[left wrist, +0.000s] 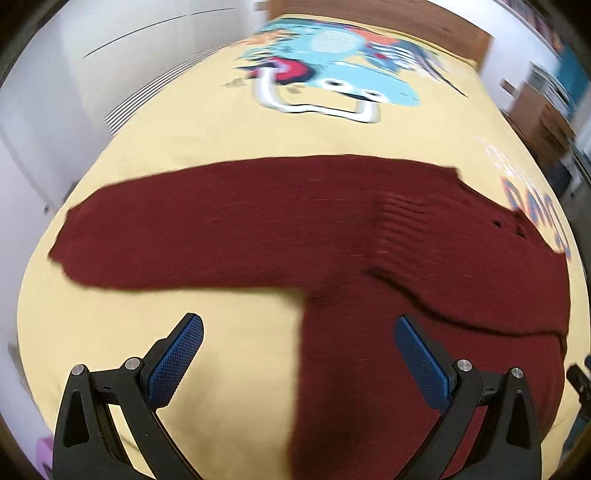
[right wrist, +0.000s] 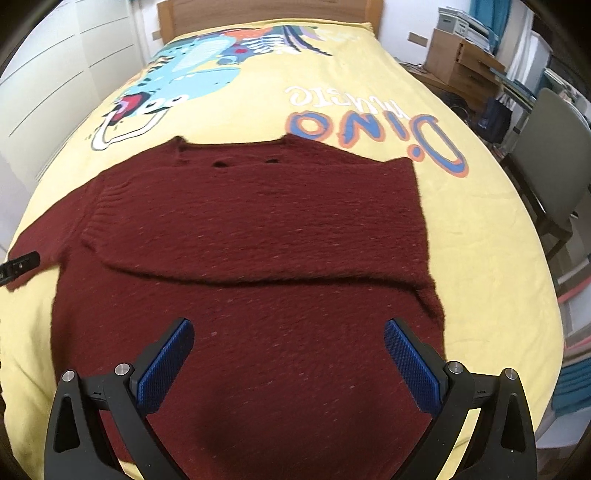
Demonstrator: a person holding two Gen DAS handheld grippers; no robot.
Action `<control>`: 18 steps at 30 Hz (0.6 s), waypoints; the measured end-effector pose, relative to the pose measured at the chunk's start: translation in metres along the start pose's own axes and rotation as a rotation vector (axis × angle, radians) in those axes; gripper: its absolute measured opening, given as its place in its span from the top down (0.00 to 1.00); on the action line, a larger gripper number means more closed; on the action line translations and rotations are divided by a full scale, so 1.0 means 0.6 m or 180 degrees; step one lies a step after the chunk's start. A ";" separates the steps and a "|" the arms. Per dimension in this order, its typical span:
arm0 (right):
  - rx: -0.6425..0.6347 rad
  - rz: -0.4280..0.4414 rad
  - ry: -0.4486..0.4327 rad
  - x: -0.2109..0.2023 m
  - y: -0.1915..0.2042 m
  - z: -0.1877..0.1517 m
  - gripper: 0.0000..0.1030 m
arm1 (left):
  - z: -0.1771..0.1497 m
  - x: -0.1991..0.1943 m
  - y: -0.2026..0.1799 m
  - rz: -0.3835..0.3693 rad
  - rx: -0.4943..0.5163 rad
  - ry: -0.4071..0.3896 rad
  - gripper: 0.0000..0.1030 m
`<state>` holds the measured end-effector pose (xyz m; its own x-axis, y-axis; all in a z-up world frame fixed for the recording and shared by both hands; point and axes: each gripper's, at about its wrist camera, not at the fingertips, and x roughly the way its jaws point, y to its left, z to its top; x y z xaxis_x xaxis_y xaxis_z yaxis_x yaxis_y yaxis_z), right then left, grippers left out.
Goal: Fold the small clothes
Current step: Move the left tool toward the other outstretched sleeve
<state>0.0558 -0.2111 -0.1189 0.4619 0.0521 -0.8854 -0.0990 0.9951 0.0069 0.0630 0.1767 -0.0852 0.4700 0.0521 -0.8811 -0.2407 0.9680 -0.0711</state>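
A dark red knit sweater [right wrist: 251, 236] lies flat on the yellow bedspread [right wrist: 480, 258]. Its right sleeve is folded across the chest; its left sleeve [left wrist: 184, 236] stretches straight out to the left. My left gripper [left wrist: 299, 332] is open and empty, hovering over the sweater's left side edge below that sleeve. My right gripper [right wrist: 288, 336] is open and empty above the sweater's lower body. The tip of the left gripper shows at the left edge of the right wrist view [right wrist: 18, 267], by the sleeve. The left wrist view is blurred.
The bedspread carries a blue dinosaur print [right wrist: 184, 77] and lettering [right wrist: 373, 133]. A wooden headboard [right wrist: 266, 14] is at the far end. White cupboards [right wrist: 55, 74] stand to the left. A grey chair [right wrist: 550, 166] and stacked boxes [right wrist: 461, 55] stand to the right.
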 end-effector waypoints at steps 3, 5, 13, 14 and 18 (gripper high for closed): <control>-0.0084 0.0025 0.0009 -0.004 0.021 -0.003 0.00 | -0.002 -0.005 0.059 0.0179 -0.0208 -0.0016 0.01; -0.0130 0.0047 0.0020 -0.004 0.036 -0.004 0.00 | -0.003 -0.005 0.101 0.0291 -0.0391 -0.0004 0.01; -0.0290 0.0064 0.0112 0.010 0.086 -0.001 0.00 | 0.008 0.011 0.247 0.0482 -0.0979 0.0061 0.01; -0.0293 0.0059 0.0119 0.012 0.090 0.000 0.00 | 0.011 0.017 0.261 0.0449 -0.1072 0.0072 0.01; -0.0318 0.0026 0.0147 0.017 0.102 0.004 0.00 | 0.029 0.046 0.317 0.0314 -0.1415 0.0130 0.01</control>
<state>0.0563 -0.1494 -0.1263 0.4197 0.0537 -0.9061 -0.1910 0.9811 -0.0303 0.0452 0.3663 -0.1149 0.3948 0.1205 -0.9108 -0.6280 0.7591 -0.1718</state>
